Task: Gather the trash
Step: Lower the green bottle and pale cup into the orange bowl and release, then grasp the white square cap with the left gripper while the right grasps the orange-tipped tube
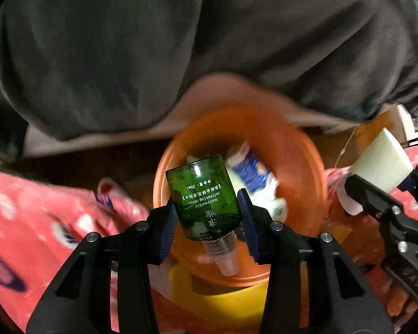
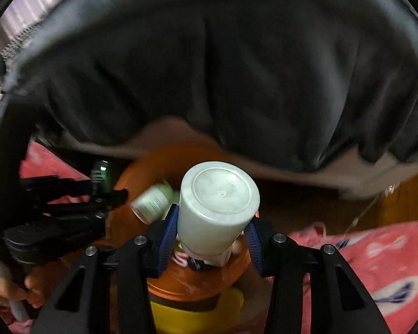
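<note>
The left gripper [image 1: 209, 211] has its ribbed blue jaws closed on a small dark-green translucent toner bottle [image 1: 203, 194], held base-forward with its clear threaded neck toward the camera, directly above the round orange plastic bin [image 1: 306, 167]. The right gripper [image 2: 211, 231] has its jaws clamped on a smooth, pale-green cylindrical bottle [image 2: 217, 208], flat base toward the camera, over the same bin [image 2: 197, 284]. Inside the bin lie a crumpled blue-and-white wrapper [image 1: 250, 169] and a small pale bottle [image 2: 153, 200]; pink patterned fabric [image 1: 41, 217] flanks it on both sides.
</note>
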Demonstrator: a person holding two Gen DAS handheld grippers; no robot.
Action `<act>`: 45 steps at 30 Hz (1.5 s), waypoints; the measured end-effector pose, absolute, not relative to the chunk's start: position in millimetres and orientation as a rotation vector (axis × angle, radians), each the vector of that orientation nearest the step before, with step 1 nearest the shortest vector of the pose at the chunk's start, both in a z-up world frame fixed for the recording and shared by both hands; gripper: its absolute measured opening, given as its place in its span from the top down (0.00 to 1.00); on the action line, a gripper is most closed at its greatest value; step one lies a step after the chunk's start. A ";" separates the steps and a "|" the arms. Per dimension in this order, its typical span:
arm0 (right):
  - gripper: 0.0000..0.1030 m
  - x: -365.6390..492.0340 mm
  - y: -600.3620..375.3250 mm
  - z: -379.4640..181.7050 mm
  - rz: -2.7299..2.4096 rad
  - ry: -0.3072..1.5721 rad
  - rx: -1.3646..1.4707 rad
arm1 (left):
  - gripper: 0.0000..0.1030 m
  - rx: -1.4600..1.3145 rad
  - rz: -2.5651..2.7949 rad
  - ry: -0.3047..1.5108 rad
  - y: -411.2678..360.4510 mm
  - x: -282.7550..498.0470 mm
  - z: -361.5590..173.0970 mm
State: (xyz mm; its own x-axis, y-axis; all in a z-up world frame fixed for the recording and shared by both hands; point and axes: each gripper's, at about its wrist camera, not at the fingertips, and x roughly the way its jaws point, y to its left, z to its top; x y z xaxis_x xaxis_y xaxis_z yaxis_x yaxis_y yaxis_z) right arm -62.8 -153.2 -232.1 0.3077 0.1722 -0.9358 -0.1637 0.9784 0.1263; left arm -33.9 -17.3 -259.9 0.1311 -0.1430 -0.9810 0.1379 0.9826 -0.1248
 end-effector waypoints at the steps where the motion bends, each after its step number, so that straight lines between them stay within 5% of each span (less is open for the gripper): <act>1: 0.57 -61.8 -152.5 -239.7 0.218 1.261 0.005 | 0.60 0.006 -0.196 1.445 -17.6 -32.8 -268.4; 10: 0.57 -50.7 -147.8 -289.7 0.205 1.443 0.025 | 0.57 0.018 -0.188 1.588 -24.8 -24.7 -315.5; 12: 0.55 -50.0 -146.7 -293.4 0.196 1.451 0.036 | 0.44 0.031 -0.192 1.595 -28.2 -25.9 -317.8; 16: 0.34 -52.7 -148.7 -286.9 0.173 1.417 0.035 | 0.33 0.029 -0.186 1.581 -28.1 -23.0 -315.6; 29: 0.29 -53.5 -178.1 -266.7 0.123 1.337 0.121 | 0.33 -0.022 -0.137 1.513 -12.4 -25.8 -293.4; 39: 0.12 -62.3 -202.0 -159.5 0.141 1.025 0.157 | 0.32 -0.027 -0.235 1.175 5.3 -49.4 -145.4; 45: 0.06 -61.6 -219.4 -106.8 0.185 0.883 0.222 | 0.19 -0.091 -0.241 0.965 19.1 3.7 -41.6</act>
